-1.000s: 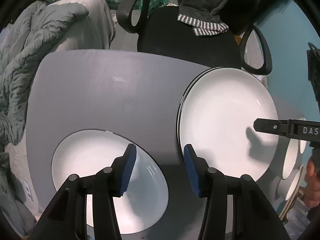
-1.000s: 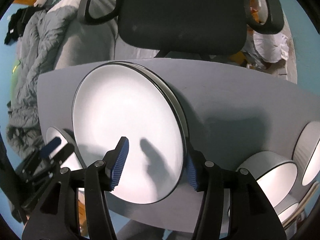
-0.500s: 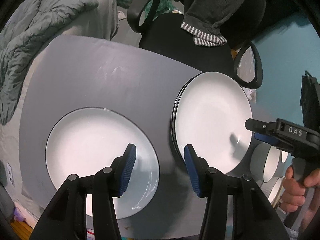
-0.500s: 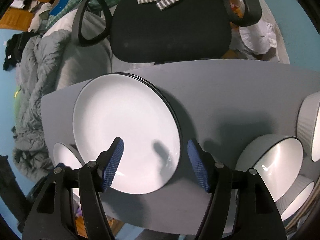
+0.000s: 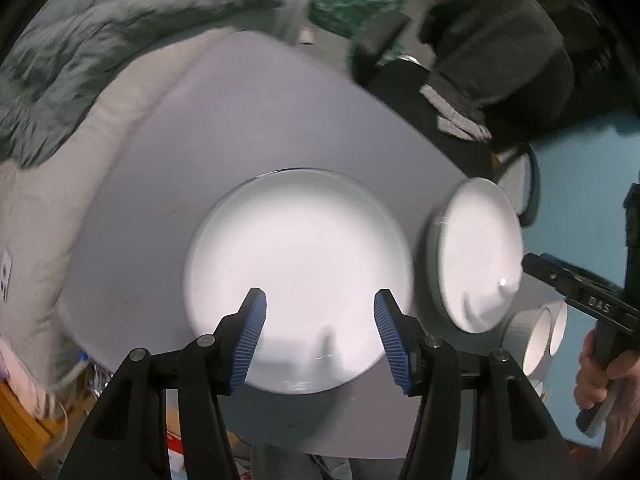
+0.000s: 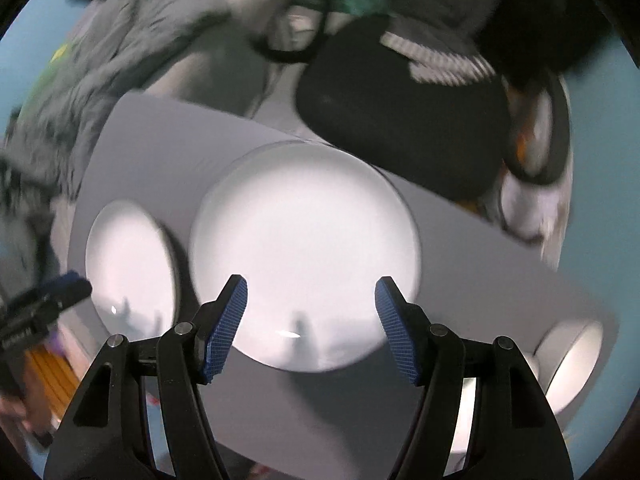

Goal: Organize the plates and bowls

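A single white plate (image 5: 300, 264) lies on the grey table (image 5: 240, 120), directly under my left gripper (image 5: 318, 332). Its jaws are opening and nothing is between them. To the right of that plate is a stack of white plates (image 5: 476, 256), and beyond it two grey bowls (image 5: 548, 336). My right gripper (image 6: 310, 328) hangs open and empty above the stack (image 6: 304, 248). In the right wrist view the single plate (image 6: 128, 268) lies left of the stack and the bowls (image 6: 572, 360) at the far right. Both views are motion-blurred.
A black office chair (image 6: 400, 120) with a striped cloth (image 6: 440, 60) stands behind the table. A grey duvet (image 5: 100, 40) is heaped along the table's left side. A hand (image 5: 600, 380) holds the right gripper (image 5: 560, 280) past the stack. The table's near edge (image 5: 320, 440) is close below.
The left gripper has moved from between the plates to over the single plate, and its jaws stand wider. The right gripper has risen and rolled over the stack, jaws also wider.
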Demonstrator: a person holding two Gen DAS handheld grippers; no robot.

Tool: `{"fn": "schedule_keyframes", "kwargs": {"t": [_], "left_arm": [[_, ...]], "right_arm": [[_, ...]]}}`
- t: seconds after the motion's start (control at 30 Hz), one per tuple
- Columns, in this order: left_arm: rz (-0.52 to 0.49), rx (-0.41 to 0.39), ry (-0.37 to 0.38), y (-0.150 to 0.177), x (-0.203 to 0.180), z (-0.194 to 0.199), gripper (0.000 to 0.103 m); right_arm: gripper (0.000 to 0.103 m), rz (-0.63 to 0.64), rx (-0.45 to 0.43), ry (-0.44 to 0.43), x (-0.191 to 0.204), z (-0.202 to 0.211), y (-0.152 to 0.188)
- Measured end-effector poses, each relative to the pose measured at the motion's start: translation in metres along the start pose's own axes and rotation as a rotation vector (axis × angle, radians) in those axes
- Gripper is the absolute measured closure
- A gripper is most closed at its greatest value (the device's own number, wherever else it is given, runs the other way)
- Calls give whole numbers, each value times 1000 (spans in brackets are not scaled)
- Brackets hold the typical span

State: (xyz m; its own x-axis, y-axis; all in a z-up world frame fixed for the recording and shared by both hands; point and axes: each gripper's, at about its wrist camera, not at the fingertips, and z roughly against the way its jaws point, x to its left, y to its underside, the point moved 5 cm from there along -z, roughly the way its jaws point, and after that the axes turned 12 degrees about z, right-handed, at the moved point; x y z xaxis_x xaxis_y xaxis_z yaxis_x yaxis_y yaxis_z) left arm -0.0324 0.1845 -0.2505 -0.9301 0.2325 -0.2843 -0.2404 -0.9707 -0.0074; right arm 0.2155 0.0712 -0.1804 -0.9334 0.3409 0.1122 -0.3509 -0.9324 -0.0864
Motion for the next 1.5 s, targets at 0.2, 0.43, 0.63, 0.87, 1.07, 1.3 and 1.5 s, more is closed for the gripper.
{"fn": "schedule_keyframes", "kwargs": {"t": [0.2,0.43,0.63,0.87,1.07,1.3,1.5], "left_arm": [[142,-3,-17,-1,52,-3,44],[256,22,-17,1,93,-17,44],[288,43,-17,0,103,-32,44],[269,57,2,-3,96,-42,44],[211,73,9,-11,88,-47,48],[153,111,11,-15,86,-52,68],[99,139,32,-18,87,-52,79]], "right_arm": [[36,244,6,-10,56,-19,-37],[36,399,75,-68,107,-61,-65],[36,417,141,-87,123,-94,-75],[50,409,176,-122,127,-112,-69],[79,344,182,-179,125,-115,-66],[82,237,189,-224,120,-114,-63],[87,162,205,-273,119,-113,-44]]}}
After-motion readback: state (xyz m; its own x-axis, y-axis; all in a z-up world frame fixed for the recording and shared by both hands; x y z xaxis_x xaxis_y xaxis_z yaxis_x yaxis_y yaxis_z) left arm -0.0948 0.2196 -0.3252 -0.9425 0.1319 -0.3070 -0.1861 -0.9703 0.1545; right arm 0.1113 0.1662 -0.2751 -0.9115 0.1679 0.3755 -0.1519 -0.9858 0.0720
